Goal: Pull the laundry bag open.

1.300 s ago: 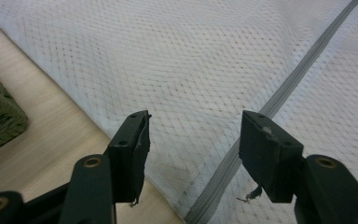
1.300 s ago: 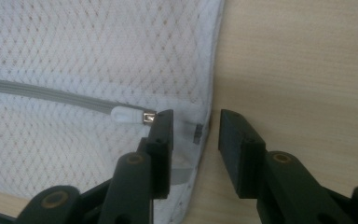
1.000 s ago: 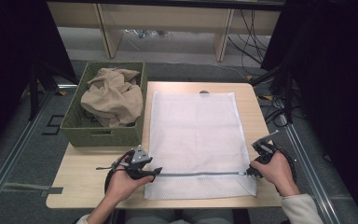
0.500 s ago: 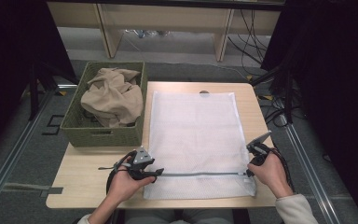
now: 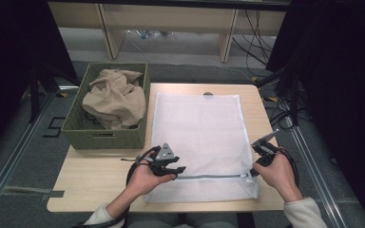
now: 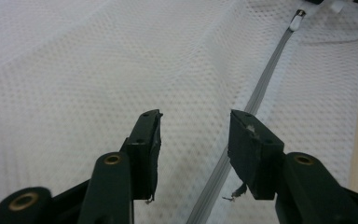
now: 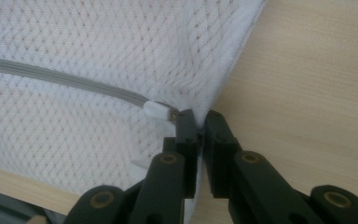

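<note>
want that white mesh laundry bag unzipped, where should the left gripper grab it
The flat white mesh laundry bag offers only its grey zipper tape as a ridge. Bring the open left gripper straight down astride it; the right gripper pinches the corner by the pull.

Hand-held gripper [image 6: 193, 140] jaws parted above white mesh bag [image 6: 74, 84], beside grey zipper [image 6: 261, 88].

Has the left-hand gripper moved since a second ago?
Yes. The left gripper has slid rightward, away from the basket and onto the mesh bag, over its zipper, its jaws closing but gripping nothing.
</note>
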A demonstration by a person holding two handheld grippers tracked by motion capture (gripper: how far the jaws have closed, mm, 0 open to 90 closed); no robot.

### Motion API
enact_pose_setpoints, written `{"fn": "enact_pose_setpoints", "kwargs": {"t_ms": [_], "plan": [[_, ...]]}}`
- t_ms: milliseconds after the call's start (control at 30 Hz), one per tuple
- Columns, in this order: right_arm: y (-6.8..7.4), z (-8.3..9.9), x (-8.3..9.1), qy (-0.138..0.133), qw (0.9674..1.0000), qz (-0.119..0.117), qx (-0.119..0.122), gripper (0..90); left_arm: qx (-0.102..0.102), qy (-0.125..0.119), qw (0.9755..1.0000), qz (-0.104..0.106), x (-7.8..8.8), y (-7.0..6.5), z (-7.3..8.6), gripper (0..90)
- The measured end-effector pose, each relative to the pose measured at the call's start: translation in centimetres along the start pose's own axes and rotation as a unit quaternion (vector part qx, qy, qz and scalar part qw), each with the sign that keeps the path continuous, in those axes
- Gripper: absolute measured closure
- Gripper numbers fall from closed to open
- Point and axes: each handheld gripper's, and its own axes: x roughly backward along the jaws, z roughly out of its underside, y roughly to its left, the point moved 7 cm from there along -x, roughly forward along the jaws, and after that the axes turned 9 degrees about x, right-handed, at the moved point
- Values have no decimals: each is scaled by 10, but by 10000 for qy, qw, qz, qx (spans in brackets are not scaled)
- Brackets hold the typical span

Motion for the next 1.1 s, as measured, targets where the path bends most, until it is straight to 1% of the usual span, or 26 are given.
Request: {"fn": "enact_pose_setpoints", "kwargs": {"t_ms": [33,67,100,133,167,200,233,333,367,400,467,500,533,567,600,633,667,700,767,800,900,933,967,1000,1033,1100], "plan": [[-3,-3,-2,-267,9995,99,103,862,-92,35,9999,54,-6,-4,-6,556],[-3,-3,-2,-288,9995,91,133,862,-202,31,9998,56,-9,-6,-9,559],[-2,-3,-1,-247,9996,63,83,862,-194,14,9998,75,-13,-9,-13,563],[-2,-1,1,-121,9999,50,62,862,-308,78,9994,98,-15,-11,-16,566],[-2,-1,1,-121,9999,50,62,862,-308,78,9994,98,-15,-11,-16,570],[1,0,4,-32,9999,-11,-98,862,-314,16,9993,190,-22,-18,-23,574],[-1,-1,4,-85,10000,5,-5,862,-347,30,9990,265,-25,-21,-26,579],[1,0,4,-43,9999,-24,-96,862,-414,16,9986,323,-32,-28,-32,593],[1,0,5,-40,10000,-34,-67,861,-494,1,9979,411,-40,-36,-36,598],[1,0,5,-40,10000,-34,-67,861,-494,1,9979,411,-40,-36,-36,599],[1,0,5,-34,10000,-42,-62,862,-533,29,9973,500,-47,-43,-39,603],[1,0,5,-41,10000,-46,-56,862,-576,52,9964,622,-54,-50,-40,606],[0,0,5,-36,10000,-67,-33,862,-576,52,9964,622,-54,-50,-40,608],[0,-1,5,-130,9999,-15,-53,862,-582,86,9962,635,-58,-53,-40,610],[-3,-2,4,-216,9997,14,92,862,-608,133,9955,713,-64,-58,-41,612],[0,-1,6,-158,9999,-18,-55,862,-604,125,9954,734,-67,-60,-42,615],[-1,-1,6,-125,9999,-37,4,862,-604,125,9954,734,-67,-60,-42,619],[-4,-3,5,-238,9995,-2,227,862,-591,125,9949,807,-73,-65,-43,621],[-3,-2,5,-219,9996,-3,159,862,-642,136,9945,816,-77,-69,-44,627],[-3,-2,6,-243,9995,-39,190,862,-639,123,9943,849,-80,-71,-45,631],[-4,-4,6,-350,9991,41,226,862,-659,132,9938,891,-84,-76,-46,637],[-3,-3,8,-285,9994,11,179,862,-720,162,9927,952,-89,-81,-47,645],[-3,-3,8,-285,9994,11,179,862,-720,162,9927,952,-89,-81,-47,647],[0,-2,9,-212,9998,3,40,862,-719,183,9919,1028,-94,-86,-48,651],[-2,-4,8,-321,9992,16,236,862,-743,173,9917,1038,-96,-88,-49,653],[-2,-4,9,-353,9990,11,268,862,-768,202,9912,1056,-102,-92,-51,657]]}}
